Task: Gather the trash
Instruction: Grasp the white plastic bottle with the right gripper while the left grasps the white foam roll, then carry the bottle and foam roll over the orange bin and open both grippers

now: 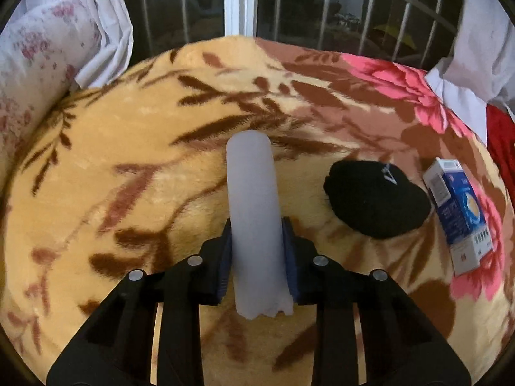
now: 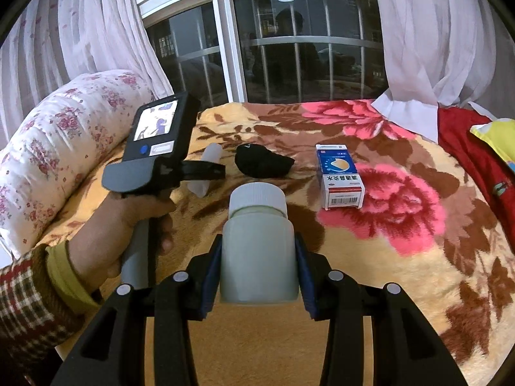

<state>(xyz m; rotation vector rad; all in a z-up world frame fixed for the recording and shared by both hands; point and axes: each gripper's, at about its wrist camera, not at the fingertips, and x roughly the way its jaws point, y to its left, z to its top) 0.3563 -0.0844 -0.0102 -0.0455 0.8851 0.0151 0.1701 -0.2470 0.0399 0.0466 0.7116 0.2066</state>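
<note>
While left tongs (image 1: 257, 244) clamp plastic tube (image 1: 252, 193), right tongs (image 2: 259, 267) clamp white bottle (image 2: 257, 247), black cloth (image 1: 373, 199), blue box (image 1: 457, 215) beside.

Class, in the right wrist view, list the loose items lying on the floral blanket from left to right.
Translucent white plastic tube, held in the left gripper → black knitted cloth bundle → blue and white cardboard box.

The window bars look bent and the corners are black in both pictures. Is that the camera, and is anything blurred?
Yes, fisheye bending: in the left wrist view the window bars splay and the blanket bulges round; the right wrist view curves the window frame. Both have dark corners. The glass reflects the lit room. The translucent tube looks soft; the blue box is sharp.
</note>
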